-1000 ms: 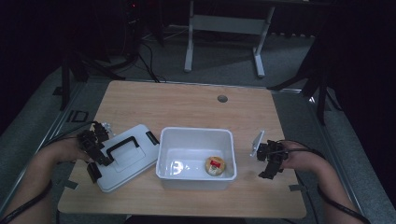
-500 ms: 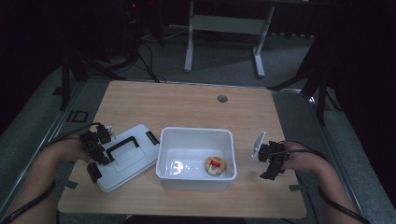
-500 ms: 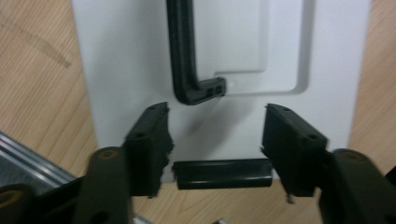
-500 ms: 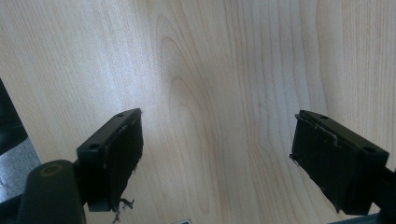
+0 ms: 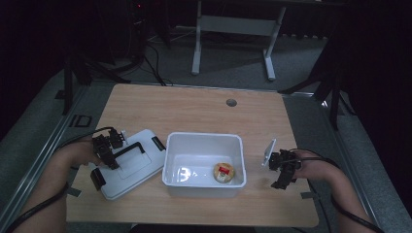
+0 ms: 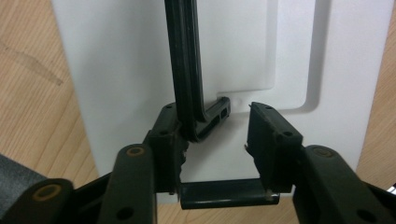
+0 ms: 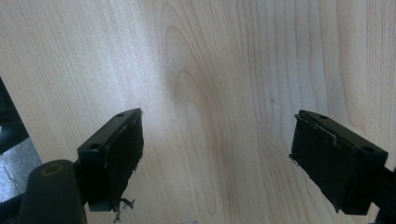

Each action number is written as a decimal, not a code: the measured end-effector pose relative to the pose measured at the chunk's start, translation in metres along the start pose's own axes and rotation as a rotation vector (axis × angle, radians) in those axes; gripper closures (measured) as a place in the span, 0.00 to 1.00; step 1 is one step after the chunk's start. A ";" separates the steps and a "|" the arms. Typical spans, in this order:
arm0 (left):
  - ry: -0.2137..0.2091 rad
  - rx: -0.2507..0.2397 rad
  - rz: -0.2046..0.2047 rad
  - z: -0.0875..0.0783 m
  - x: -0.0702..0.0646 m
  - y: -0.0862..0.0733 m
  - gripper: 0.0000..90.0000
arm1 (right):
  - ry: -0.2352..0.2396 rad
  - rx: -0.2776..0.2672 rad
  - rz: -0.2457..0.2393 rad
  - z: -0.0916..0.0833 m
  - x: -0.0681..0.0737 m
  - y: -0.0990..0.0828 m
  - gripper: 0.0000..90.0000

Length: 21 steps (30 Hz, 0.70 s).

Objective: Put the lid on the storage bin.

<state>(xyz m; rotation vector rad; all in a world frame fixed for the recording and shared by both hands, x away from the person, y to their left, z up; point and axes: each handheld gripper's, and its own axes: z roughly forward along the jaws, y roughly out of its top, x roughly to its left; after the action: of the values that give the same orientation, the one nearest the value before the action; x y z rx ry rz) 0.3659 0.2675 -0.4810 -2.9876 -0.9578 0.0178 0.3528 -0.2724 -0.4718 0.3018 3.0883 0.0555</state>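
Now, left gripper (image 6: pixel 212 140) over the flat white plastic lid (image 6: pixel 116 60), jaws just closing around its black handle (image 6: pixel 187 70), one pad touching, not yet clamped, right gripper (image 7: pixel 217 154) spread wide over bare wood.

White lid (image 5: pixel 130 164), black handle (image 6: pixel 187 70), flat on table

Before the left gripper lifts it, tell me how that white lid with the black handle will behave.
The white lid looks like thin moulded plastic, so probably stiff and light. The left gripper, whose jaws have just been closing, straddles one end of the black handle, so the lid may hang tilted. The handle looks hinged and could swing; smooth plastic may slip.
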 end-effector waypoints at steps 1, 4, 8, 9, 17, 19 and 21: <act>-0.002 0.003 0.000 0.001 0.000 0.001 0.65 | 0.003 0.000 0.001 0.000 0.000 0.000 0.18; -0.007 0.011 0.002 0.002 0.000 0.003 0.73 | 0.007 -0.006 0.000 0.000 0.000 -0.001 0.18; -0.009 0.051 -0.006 0.011 -0.002 0.007 0.75 | 0.006 -0.015 0.000 -0.001 0.000 0.000 0.18; -0.006 0.040 -0.005 0.011 -0.002 0.007 0.75 | 0.004 -0.012 -0.006 -0.001 0.000 0.001 0.18; -0.028 0.031 -0.001 0.011 -0.002 0.010 0.91 | 0.015 -0.015 -0.009 0.000 0.000 0.004 0.18; -0.029 0.030 -0.005 0.011 -0.001 0.010 0.91 | 0.017 -0.013 -0.008 0.001 0.000 0.004 0.18; -0.028 0.013 -0.012 0.010 0.000 0.008 0.92 | 0.025 -0.009 -0.007 0.003 0.000 0.005 0.18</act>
<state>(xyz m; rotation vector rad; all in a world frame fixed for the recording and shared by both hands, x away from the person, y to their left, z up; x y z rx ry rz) 0.3707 0.2606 -0.4913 -2.9776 -0.9746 0.0658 0.3536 -0.2673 -0.4746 0.2915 3.1125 0.0737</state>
